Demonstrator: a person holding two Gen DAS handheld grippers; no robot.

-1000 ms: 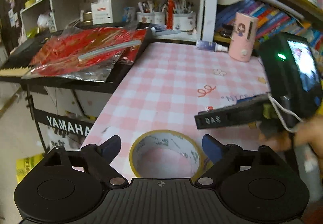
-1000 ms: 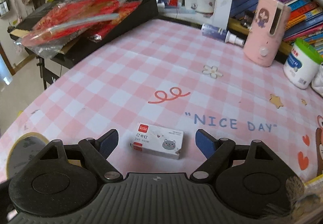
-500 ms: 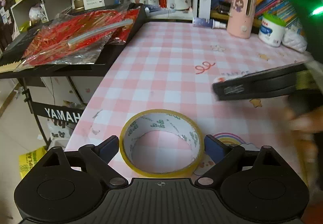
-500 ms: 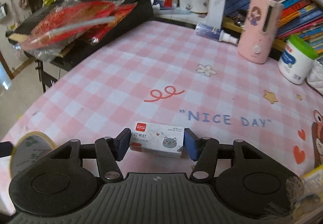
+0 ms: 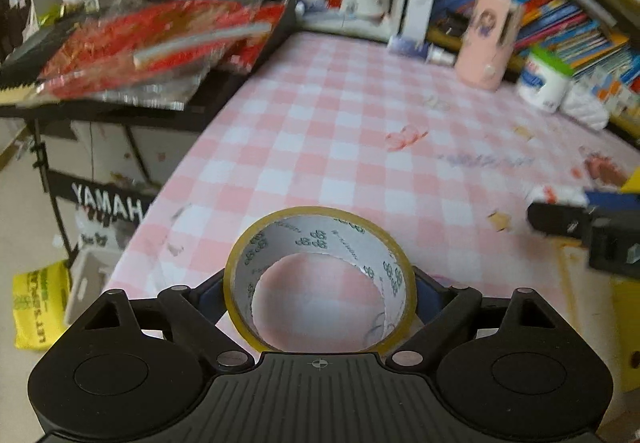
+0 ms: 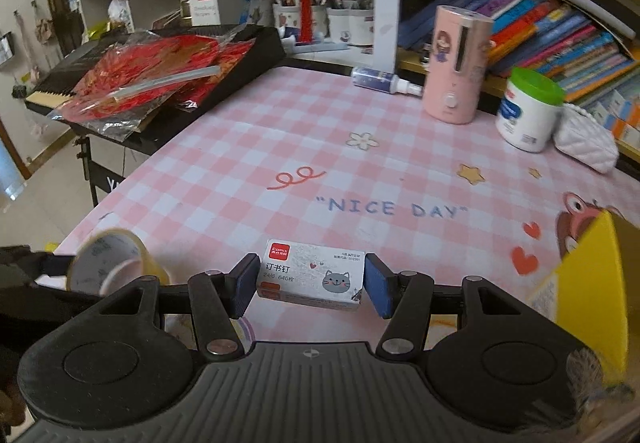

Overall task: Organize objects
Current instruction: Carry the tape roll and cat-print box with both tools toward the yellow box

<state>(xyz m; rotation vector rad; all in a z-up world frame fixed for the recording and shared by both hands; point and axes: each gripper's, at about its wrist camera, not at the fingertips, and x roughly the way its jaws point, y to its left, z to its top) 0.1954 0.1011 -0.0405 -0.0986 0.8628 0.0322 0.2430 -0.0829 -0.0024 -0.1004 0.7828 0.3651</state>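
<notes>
Above the pink checked tablecloth (image 6: 240, 163), the staple box (image 6: 311, 276) is clamped across its long axis by the right gripper (image 6: 311, 285), the yellow container (image 6: 592, 283) lying close to its right; the tape roll (image 5: 318, 279) is gripped by the left gripper (image 5: 318, 293).

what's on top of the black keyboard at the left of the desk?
A red foil-like packet in clear wrap with a grey tube across it lies on the keyboard. It covers most of the top; only some keys at the left end show.
</notes>
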